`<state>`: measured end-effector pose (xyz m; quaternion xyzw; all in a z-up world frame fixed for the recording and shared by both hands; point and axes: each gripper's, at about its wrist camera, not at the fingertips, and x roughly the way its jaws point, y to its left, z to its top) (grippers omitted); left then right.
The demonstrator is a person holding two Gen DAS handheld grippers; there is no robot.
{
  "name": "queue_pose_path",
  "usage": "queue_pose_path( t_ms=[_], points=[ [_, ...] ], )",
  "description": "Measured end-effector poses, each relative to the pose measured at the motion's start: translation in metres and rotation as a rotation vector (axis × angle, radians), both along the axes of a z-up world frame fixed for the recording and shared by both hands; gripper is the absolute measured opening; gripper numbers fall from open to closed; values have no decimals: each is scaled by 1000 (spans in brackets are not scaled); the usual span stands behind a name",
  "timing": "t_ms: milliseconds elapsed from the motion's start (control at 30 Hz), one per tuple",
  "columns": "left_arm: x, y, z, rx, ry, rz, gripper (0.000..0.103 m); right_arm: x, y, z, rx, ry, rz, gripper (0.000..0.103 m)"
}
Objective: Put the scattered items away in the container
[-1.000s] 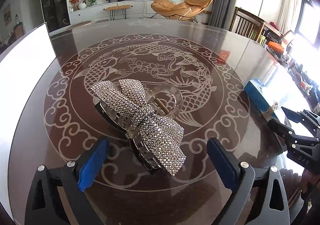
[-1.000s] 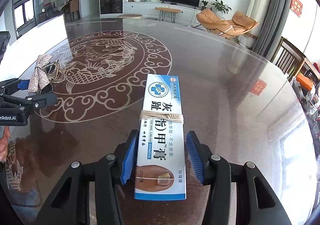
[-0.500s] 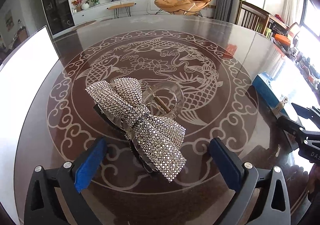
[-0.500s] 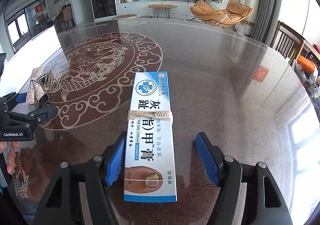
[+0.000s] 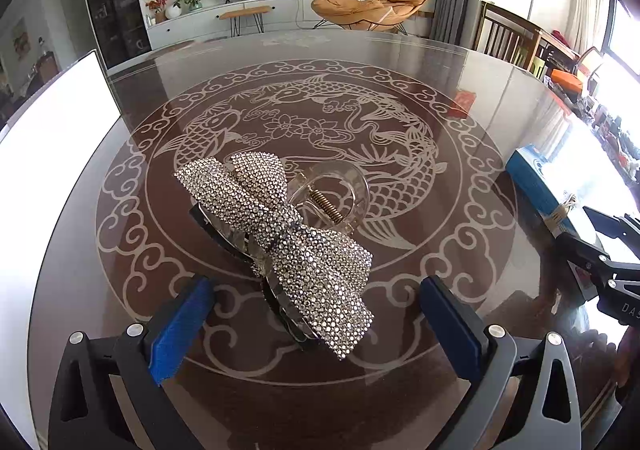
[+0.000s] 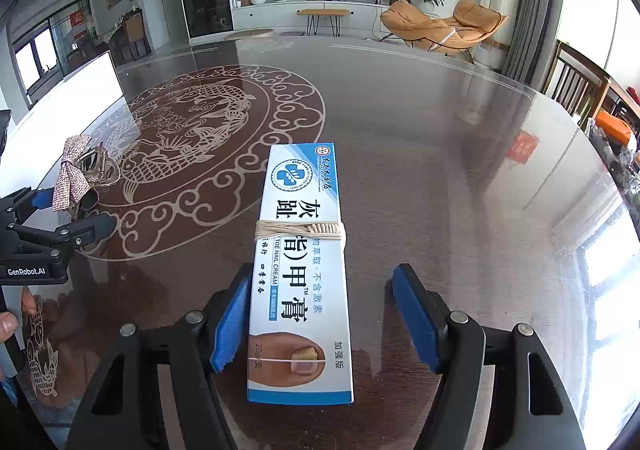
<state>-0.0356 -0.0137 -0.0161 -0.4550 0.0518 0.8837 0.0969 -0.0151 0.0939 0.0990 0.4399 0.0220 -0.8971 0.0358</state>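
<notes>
A rhinestone bow hair clip (image 5: 280,234) with a clear claw lies on the dark glass table, partly between the blue pads of my left gripper (image 5: 316,290), which stands wide open and does not touch it. A white and blue cream box (image 6: 300,250), bound with twine, lies flat between the fingers of my right gripper (image 6: 324,278). That gripper is open: the right pad stands well off the box and the left pad is close beside it. The clip (image 6: 76,170) and left gripper (image 6: 68,212) show at the left of the right wrist view.
A bright white container wall (image 5: 52,138) stands at the table's left edge. The round table (image 5: 460,70) carries an etched fish pattern. Wooden chairs (image 6: 576,86) stand beyond its far right rim. A hand (image 6: 8,324) holds the left gripper's handle.
The right gripper's jaws have spread apart from the cream box, which stays flat on the table. The left gripper's jaws widened slightly around the hair clip. Neither item moved.
</notes>
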Motion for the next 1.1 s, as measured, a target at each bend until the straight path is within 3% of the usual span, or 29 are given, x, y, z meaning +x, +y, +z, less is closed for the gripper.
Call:
queue_pose_path(
  t_ms=[1100],
  points=[
    [0, 0, 0, 3, -1, 1, 103, -1, -2, 0, -2, -1, 1, 71]
  ],
)
